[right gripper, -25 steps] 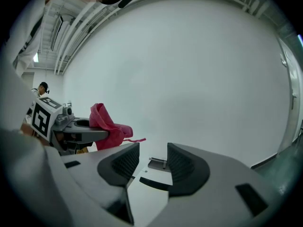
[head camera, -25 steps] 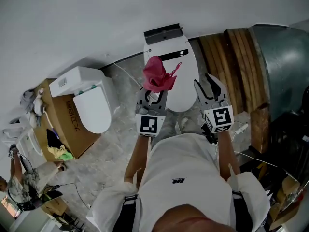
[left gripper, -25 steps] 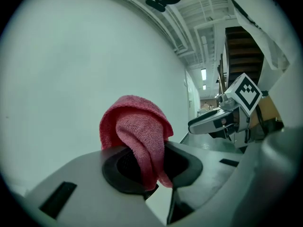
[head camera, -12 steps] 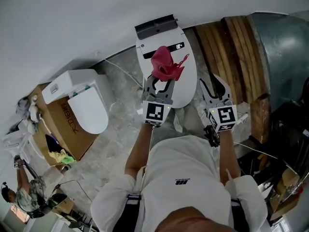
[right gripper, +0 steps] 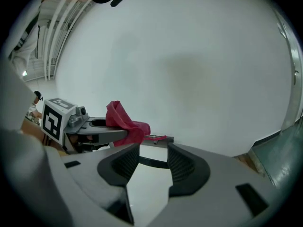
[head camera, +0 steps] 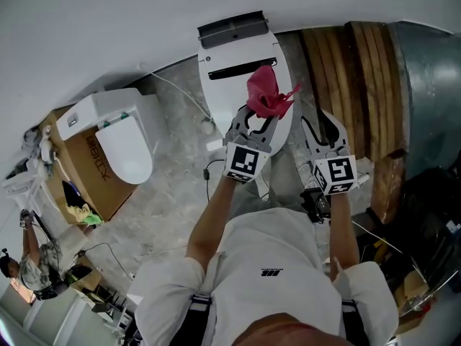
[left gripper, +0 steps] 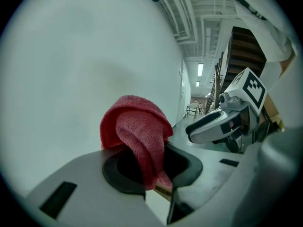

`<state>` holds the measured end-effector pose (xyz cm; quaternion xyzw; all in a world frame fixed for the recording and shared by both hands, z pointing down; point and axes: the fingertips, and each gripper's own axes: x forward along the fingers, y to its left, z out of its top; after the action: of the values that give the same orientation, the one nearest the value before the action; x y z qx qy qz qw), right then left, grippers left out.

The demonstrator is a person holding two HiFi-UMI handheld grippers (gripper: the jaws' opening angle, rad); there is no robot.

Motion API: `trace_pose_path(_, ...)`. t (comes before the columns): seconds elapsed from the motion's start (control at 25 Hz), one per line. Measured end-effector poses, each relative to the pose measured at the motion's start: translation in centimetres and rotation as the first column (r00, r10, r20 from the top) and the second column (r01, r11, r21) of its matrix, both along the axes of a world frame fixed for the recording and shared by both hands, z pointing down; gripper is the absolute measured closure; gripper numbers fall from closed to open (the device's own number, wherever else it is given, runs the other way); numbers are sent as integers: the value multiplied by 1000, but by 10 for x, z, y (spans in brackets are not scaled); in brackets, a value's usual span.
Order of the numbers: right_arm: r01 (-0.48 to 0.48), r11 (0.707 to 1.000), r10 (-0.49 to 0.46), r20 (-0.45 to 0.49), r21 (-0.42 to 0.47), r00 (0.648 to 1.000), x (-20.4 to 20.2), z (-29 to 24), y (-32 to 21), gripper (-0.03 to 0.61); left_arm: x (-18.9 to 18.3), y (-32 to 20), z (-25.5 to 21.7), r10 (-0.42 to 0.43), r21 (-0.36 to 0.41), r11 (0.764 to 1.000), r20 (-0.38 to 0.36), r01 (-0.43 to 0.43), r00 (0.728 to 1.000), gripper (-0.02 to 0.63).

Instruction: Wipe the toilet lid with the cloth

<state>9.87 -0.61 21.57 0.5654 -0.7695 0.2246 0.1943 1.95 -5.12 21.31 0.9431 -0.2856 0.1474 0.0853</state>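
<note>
Bunched red cloth [head camera: 268,94] hangs over the 4 o'clock edge of the white toilet lid [head camera: 229,85], clamped in the closed jaws of the left gripper [head camera: 258,119]. The gripper reaches in from 6 o'clock, apparently so the loose folds lead into the wipe, though whether the fabric touches the lid cannot be told. The right gripper [head camera: 320,130], jaws apart and holding nothing, hovers off the lid at 4 o'clock beside wooden planks [head camera: 353,78], seemingly clear of the wiping path, while a second toilet [head camera: 122,139] sits at 9 o'clock.
</note>
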Motion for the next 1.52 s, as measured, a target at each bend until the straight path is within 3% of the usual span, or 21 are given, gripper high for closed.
trace_pose_path(0.64,70,989,-62,65,-130,996,76,111,-15,387,98,-14,122,48,-122,992,85,-37,995,505)
trace_pose_path(1.16,114,977,-100,88,-181,991,87,192,-21,387,140,-24,222,119,-201,975,112,-95,987,505)
trace_pose_path(1.52,118,980,-108,71,-162,992,105,235,-37,387,159,-30,274,125,-219,971,118,-96,985,505)
